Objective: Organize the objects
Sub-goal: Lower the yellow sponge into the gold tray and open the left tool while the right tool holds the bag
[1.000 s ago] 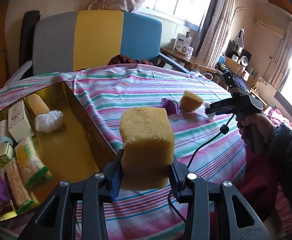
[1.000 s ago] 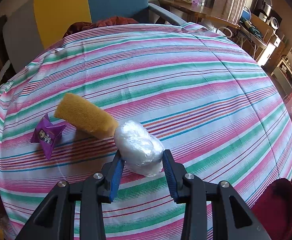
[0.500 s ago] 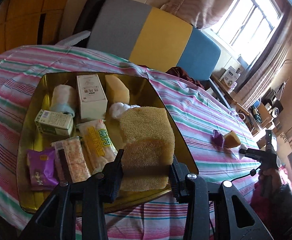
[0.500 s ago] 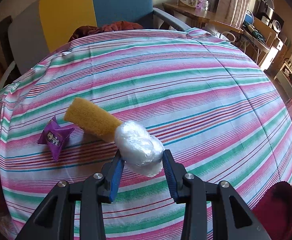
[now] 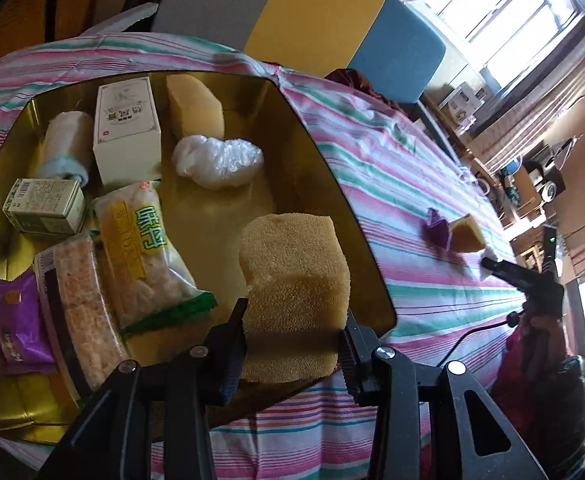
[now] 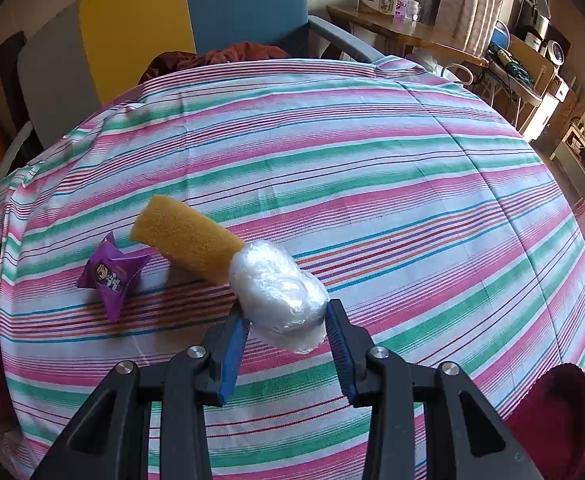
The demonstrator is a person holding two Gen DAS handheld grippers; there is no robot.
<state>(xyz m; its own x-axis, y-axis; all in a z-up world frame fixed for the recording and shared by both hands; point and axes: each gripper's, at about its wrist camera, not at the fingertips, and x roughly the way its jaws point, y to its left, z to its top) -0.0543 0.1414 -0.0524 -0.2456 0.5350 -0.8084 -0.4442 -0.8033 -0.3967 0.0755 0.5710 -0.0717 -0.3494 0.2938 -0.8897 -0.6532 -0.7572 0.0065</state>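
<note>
Now left gripper has swung from bench over gold tray — jaws clamped on yellow sponge, above bare tray floor; release likely next. Right gripper unchanged — jaws pinching plastic-wrapped bundle, apparently just above bench.

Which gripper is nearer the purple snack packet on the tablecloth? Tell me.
Right. The right gripper is just beside the purple packet; the left gripper is over the gold tray, far across the table.
</note>
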